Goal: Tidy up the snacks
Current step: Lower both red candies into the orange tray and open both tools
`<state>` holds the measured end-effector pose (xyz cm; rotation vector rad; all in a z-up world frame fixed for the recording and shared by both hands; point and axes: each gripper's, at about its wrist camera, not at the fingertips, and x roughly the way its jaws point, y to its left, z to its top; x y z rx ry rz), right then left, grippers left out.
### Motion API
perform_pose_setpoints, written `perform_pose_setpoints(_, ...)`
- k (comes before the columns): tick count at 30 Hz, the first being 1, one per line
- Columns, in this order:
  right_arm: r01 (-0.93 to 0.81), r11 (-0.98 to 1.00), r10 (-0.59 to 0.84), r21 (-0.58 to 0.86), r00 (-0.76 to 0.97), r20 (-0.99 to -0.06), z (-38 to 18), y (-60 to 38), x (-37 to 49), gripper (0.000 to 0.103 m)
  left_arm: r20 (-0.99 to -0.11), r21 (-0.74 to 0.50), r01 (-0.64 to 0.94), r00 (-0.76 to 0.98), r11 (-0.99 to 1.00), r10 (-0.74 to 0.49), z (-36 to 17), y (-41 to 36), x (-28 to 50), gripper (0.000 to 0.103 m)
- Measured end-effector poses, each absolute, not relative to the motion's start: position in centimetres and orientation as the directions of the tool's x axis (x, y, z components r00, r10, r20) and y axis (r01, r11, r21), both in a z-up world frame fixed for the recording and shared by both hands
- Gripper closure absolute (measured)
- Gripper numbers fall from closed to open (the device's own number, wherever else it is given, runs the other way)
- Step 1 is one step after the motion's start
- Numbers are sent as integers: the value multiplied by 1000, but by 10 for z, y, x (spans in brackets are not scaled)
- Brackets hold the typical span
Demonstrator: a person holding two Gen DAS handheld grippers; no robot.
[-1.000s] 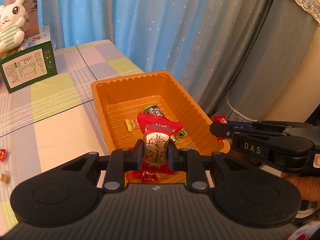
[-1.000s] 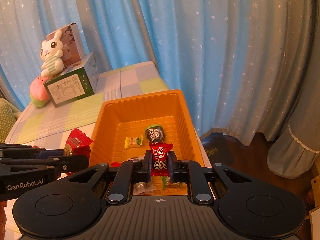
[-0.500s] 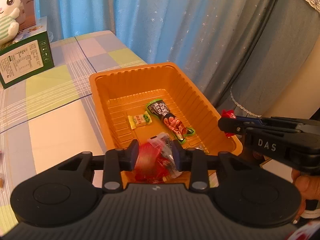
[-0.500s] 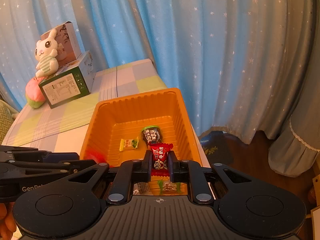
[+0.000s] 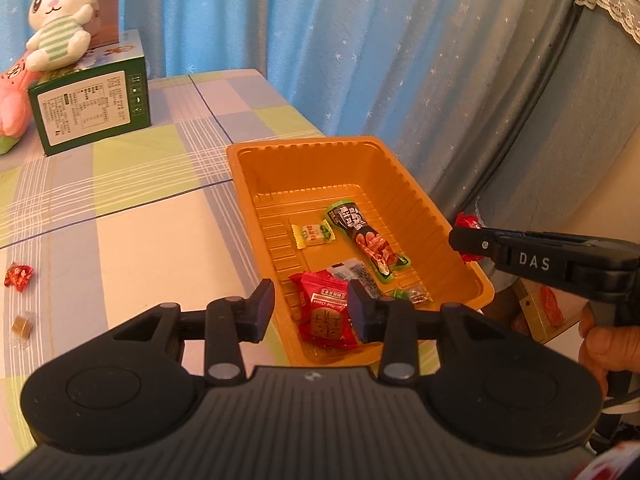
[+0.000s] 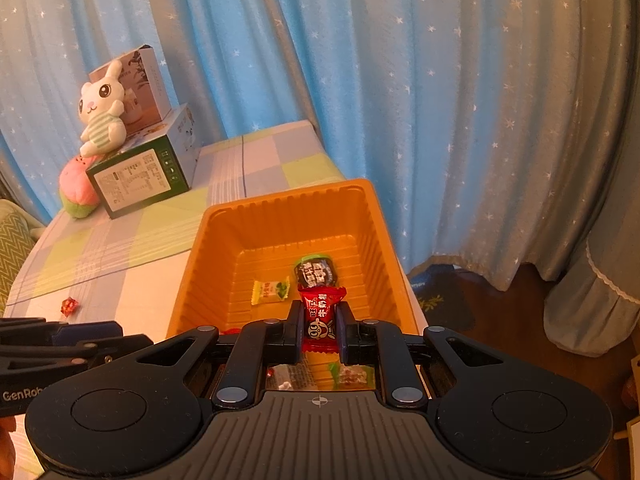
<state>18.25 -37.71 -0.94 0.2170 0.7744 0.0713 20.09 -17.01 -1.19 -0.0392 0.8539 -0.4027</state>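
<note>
Pretty far along here, I'd say. The ribbed orange plastic tray (image 5: 404, 184) at the table's edge already has a handful of snacks in it: a small yellow-green wrapped candy (image 5: 312, 234), a long dark-green sausage-stick packet (image 5: 362, 236), a flat red pouch with a round white label (image 5: 326, 312) near the front wall, plus a couple of smaller wrappers I can't quite make out.

The left gripper (image 5: 310, 310) has just been opening its jaws, and they stand spread, touching nothing, with the red pouch lying loose in the tray below. The right gripper (image 6: 320, 330) is pinching a red twist-wrapped milk candy (image 6: 321, 312) right over the tray, so that one's not dropped yet.

Left to do: a crinkly red foil candy (image 5: 18, 277) and a small brown cube candy in clear wrap (image 5: 22, 325), both out on the checked tablecloth (image 5: 140, 240).
</note>
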Motion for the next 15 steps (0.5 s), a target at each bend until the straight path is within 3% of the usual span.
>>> perform_pose_setpoints(7, 5, 967, 172, 254, 724, -668, -6, -374, 190, 85, -722, -196, 312, 596, 930, -352, -12, -163, 197, 65)
perform_pose_setpoints(8, 4, 964, 181, 265, 720, -670, -7, -375, 191, 82, -722, -197, 307, 597, 931, -350, -13, -162, 197, 61)
perform_pose_setpoints(10, 17, 962, 178, 274, 721, -670, -6, -376, 191, 50, -723, -196, 300, 599, 933, -345, -13, -159, 195, 57)
perform_pose_setpoints(15, 28, 968, 154, 250, 719, -678, -3, -373, 185, 47, -721, -192, 291, 606, 937, -336, -12, -152, 187, 53)
